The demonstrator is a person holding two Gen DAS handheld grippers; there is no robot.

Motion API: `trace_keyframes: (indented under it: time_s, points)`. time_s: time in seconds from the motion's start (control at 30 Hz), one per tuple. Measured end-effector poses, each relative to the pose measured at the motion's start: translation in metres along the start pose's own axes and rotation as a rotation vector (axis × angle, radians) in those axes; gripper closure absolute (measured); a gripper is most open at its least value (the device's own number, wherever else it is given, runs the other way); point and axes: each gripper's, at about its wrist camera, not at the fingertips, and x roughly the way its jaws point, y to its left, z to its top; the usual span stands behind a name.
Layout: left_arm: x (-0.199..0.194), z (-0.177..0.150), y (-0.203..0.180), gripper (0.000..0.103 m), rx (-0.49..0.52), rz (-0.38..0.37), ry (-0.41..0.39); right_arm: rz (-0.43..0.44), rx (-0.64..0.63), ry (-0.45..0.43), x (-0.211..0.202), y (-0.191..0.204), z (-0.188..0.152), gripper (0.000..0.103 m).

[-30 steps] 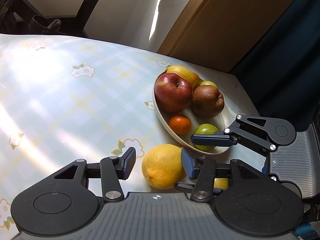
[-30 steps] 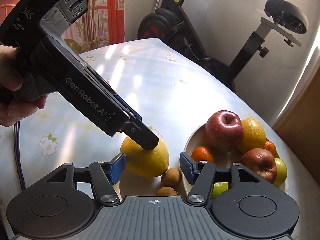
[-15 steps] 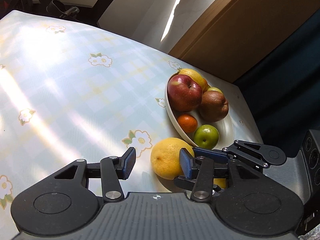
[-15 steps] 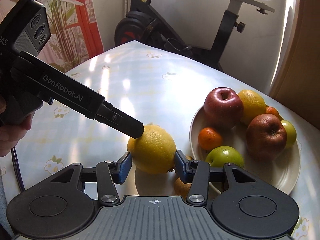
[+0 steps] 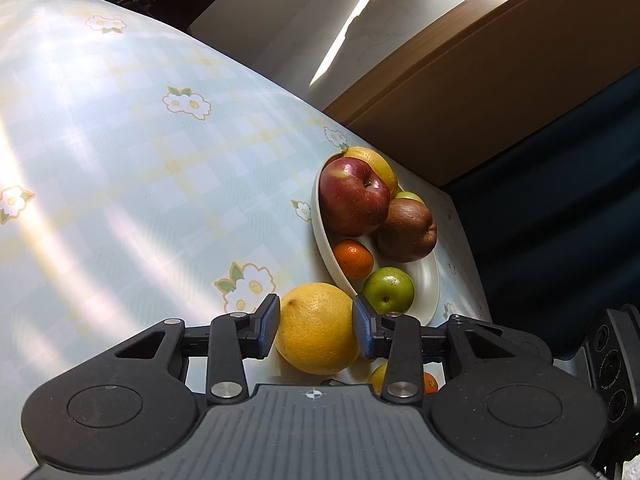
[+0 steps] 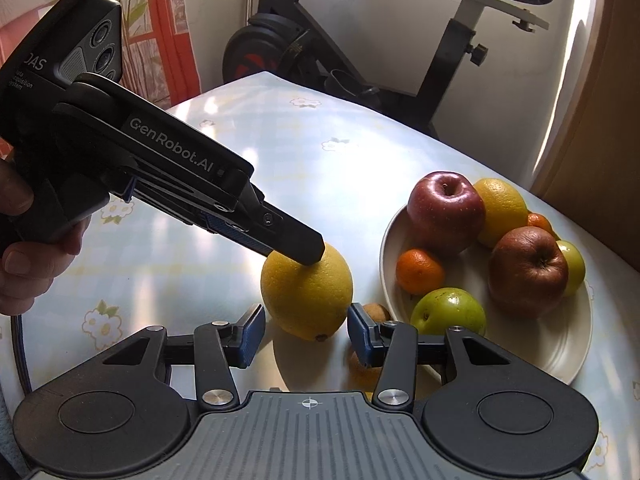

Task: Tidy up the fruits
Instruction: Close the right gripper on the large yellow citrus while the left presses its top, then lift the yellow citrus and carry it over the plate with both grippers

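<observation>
Left gripper [image 5: 315, 326]: your blue pads sit on either side of the big yellow citrus [image 5: 318, 328], both pressed against its skin — you are grasping it.
Left gripper, seen from the right wrist [image 6: 298, 250]: its fingers come down on the top of the same citrus [image 6: 307, 294] from the upper left, with your hand [image 6: 24, 248] around the handle at the frame's left edge.
Right gripper [image 6: 306, 336]: your fingers are spread apart, one pad on each side of the citrus with a gap showing on both sides — nothing is held.
Big yellow citrus: it rests low over the table [image 5: 120, 168], just beside the near rim of the bowl [image 6: 560, 360]; you cannot tell from these views whether it is touching the cloth.
Bowl: white and shallow, on the table's right side, holding a red apple [image 6: 446, 212], a brownish apple [image 6: 528, 272], a yellow citrus [image 6: 504, 208] behind them, a mandarin [image 6: 420, 271] and a green apple [image 6: 448, 312] toward the front; one more green fruit and an orange one peek out at the far edge.
Loose small fruit: a brown kiwi-like fruit [image 6: 376, 312] lies between the big citrus and the bowl, partly hidden by your right finger.
Table: covered with a pale blue check cloth printed with white flowers, bright with sun patches.
Background: an exercise bike [image 6: 360, 52] stands beyond the table's far edge.
</observation>
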Motion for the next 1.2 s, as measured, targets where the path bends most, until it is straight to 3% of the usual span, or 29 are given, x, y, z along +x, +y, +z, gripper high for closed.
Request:
trace_keyframes:
  time_s: [0.2, 0.63, 0.93, 1.2]
  points:
    - [0.002, 0.004, 0.005, 0.062, -0.014, -0.014, -0.002, 0.025, 0.038, -0.013, 0.006, -0.003, 0.002, 0.056]
    - [0.0, 0.001, 0.013, 0.063, -0.053, -0.033, -0.022, -0.087, -0.093, 0.002, 0.016, 0.026, 0.01, 0.053]
    - [-0.016, 0.009, 0.0, 0.064, -0.011, -0.035, -0.048, -0.067, 0.004, -0.139, -0.015, 0.017, 0.007, 0.054]
    - [-0.024, 0.022, -0.046, 0.064, 0.091, -0.025, -0.091, -0.096, 0.049, -0.234, -0.05, -0.007, 0.006, 0.054]
